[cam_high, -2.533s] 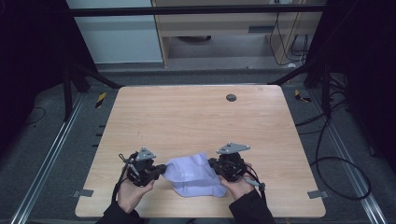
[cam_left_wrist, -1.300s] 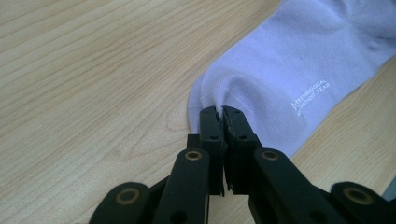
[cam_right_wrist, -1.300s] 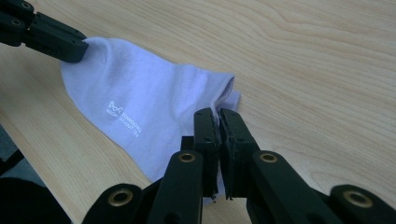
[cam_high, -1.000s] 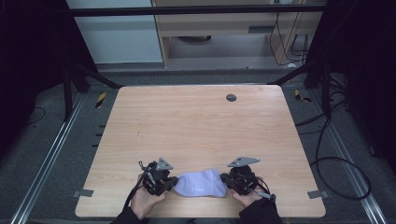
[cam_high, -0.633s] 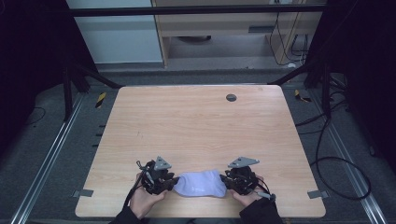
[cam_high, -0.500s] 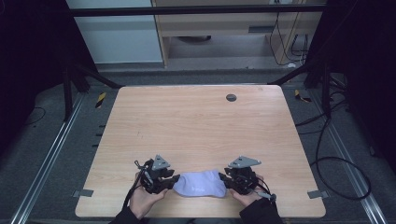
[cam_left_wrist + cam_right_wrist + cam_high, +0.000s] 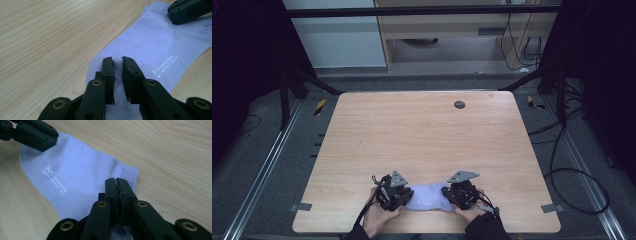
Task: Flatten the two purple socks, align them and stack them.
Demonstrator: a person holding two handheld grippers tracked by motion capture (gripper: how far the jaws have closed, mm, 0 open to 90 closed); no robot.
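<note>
I have a pale lilac sock [image 7: 428, 197] lying flat on the near edge of the desk [image 7: 422, 135], stretched between my two grippers. My left gripper [image 7: 117, 65] sits over the sock's rounded toe end; its jaws have just been closing, yet a narrow gap shows between them and the fabric lies beneath rather than pinched, so I count it as released. My right gripper [image 7: 116, 183] is at the ribbed cuff end, jaws pressed tight together; they too have just been closing, and the cuff fabric runs under them, though I cannot tell from the right gripper view whether any cloth is caught in between. In the high view my left gripper [image 7: 393, 192] and right gripper [image 7: 460, 192] flank the sock, left and right, with my hands behind them at the near rim. The sock's white printed lettering [image 7: 56, 182] faces up, and the cloth looks smooth, without folds. I judge the laying-out and flattening as done; what is left, if folding is the aim, is to take hold of one end and carry it across to the other.
</note>
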